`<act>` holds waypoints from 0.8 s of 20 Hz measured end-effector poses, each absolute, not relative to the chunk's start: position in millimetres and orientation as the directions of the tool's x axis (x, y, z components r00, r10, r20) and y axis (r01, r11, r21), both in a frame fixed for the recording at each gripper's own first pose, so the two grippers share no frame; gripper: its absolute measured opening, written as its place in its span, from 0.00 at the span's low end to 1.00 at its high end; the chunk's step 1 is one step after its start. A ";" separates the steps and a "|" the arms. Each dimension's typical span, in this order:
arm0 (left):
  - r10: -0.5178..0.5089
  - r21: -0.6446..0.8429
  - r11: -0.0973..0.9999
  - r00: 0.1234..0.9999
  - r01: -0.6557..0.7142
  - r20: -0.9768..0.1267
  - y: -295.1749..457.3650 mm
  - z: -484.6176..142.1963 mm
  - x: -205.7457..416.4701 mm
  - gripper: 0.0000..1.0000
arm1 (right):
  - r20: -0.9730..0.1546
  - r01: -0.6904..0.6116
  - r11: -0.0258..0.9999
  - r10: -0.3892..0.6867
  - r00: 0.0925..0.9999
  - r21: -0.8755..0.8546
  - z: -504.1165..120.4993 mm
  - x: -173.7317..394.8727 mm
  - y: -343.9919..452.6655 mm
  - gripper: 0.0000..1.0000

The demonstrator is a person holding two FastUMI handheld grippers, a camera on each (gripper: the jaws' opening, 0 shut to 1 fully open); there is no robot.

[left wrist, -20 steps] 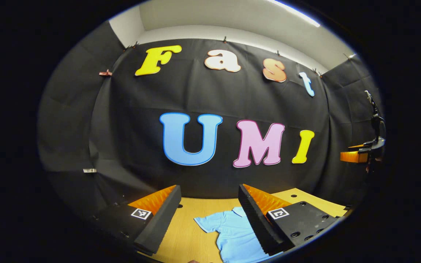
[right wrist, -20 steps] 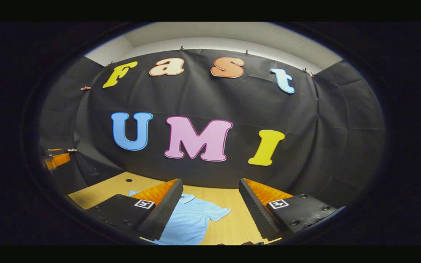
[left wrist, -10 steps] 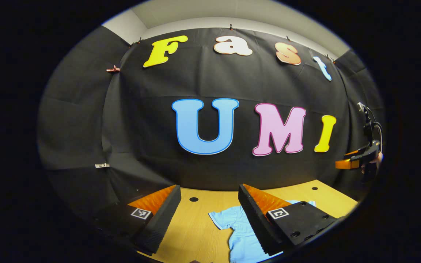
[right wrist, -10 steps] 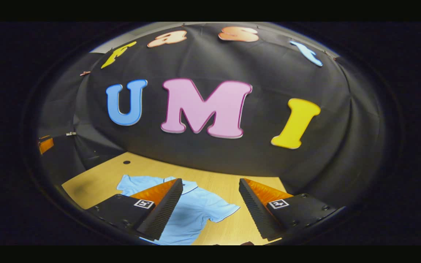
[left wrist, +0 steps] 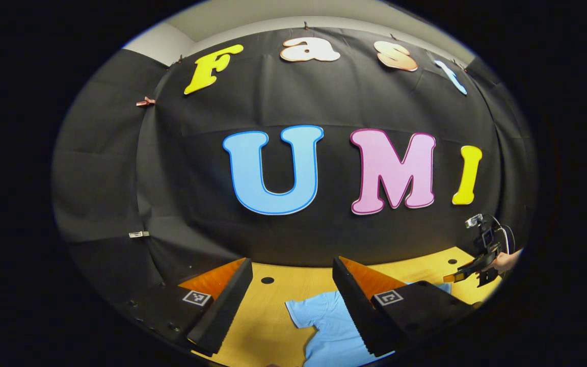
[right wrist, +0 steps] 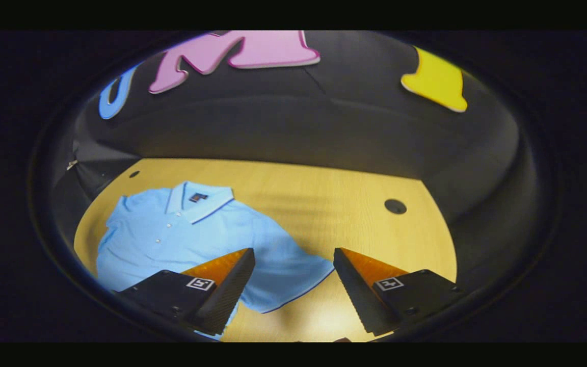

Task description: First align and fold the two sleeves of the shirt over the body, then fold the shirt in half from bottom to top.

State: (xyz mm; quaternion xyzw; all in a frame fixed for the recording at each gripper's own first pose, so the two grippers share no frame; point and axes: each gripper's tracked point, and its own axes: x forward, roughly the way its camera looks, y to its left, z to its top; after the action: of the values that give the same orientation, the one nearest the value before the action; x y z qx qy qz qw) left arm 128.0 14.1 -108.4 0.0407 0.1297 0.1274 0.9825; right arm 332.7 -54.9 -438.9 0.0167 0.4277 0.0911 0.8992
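A wooden table [right wrist: 324,188] stands before the booth's black cloth wall. The right gripper [right wrist: 293,285] hangs spread and empty over the near sleeve [right wrist: 293,278] of the light blue shirt [right wrist: 171,229], which lies flat; the left gripper [left wrist: 291,300], also spread, hovers above the other sleeve [left wrist: 306,311]. The cloth looks light, soft and limp, so a pinch at each sleeve hem seems best.

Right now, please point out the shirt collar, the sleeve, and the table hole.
collar [right wrist: 199,195], right gripper view, on its front flap
sleeve [right wrist: 293,272], right gripper view, middle of the cloth
hole [right wrist: 395,206], right gripper view, its centre

Light blue shirt [right wrist: 171,229] with dark-trimmed collar and sleeve hem, at nine o'clock on the pale wood-grain table [right wrist: 324,193].
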 end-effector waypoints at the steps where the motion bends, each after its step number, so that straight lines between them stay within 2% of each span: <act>1: 0.253 0.122 0.966 0.932 -0.229 -0.258 14.3 -113.7 128.2 1.00 | -0.784 -0.132 0.984 0.173 0.597 0.116 -453.8 335.0 -58.3 0.98; 4: 0.249 0.141 0.966 0.917 -0.215 -0.311 20.6 -124.4 128.8 1.00 | -0.833 -0.076 0.989 0.150 0.532 0.130 -491.7 328.0 -58.2 0.99; 5: 0.249 0.142 0.966 0.917 -0.214 -0.311 23.4 -126.4 128.6 1.00 | -0.823 -0.075 0.990 0.140 0.551 0.118 -495.1 333.9 -60.1 0.98; 8: 0.238 0.130 0.970 0.914 -0.206 -0.327 32.3 -133.0 126.3 1.00 | -0.816 -0.112 0.985 0.173 0.551 0.133 -489.1 331.8 -52.6 0.87; 11: 0.227 0.127 0.973 0.914 -0.195 -0.337 32.3 -137.3 127.6 1.00 | -0.815 -0.078 0.987 0.159 0.557 0.139 -485.3 332.9 -41.7 0.10; 15: 0.206 0.127 0.977 0.923 -0.174 -0.325 36.5 -135.3 133.6 1.00 | -0.733 -0.142 0.964 0.264 0.626 0.226 -437.5 343.9 -2.5 0.10; 16: 0.202 0.123 0.978 0.921 -0.170 -0.332 38.3 -138.7 134.3 1.00 | -0.709 -0.171 0.948 0.313 0.632 0.267 -421.0 343.9 14.4 0.05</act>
State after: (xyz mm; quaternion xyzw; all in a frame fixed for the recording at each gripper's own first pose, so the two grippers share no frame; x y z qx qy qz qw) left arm 134.3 38.3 -138.7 0.0461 0.1740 0.0951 0.9791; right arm 343.9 14.4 -421.0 0.0874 0.4075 0.1346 0.8990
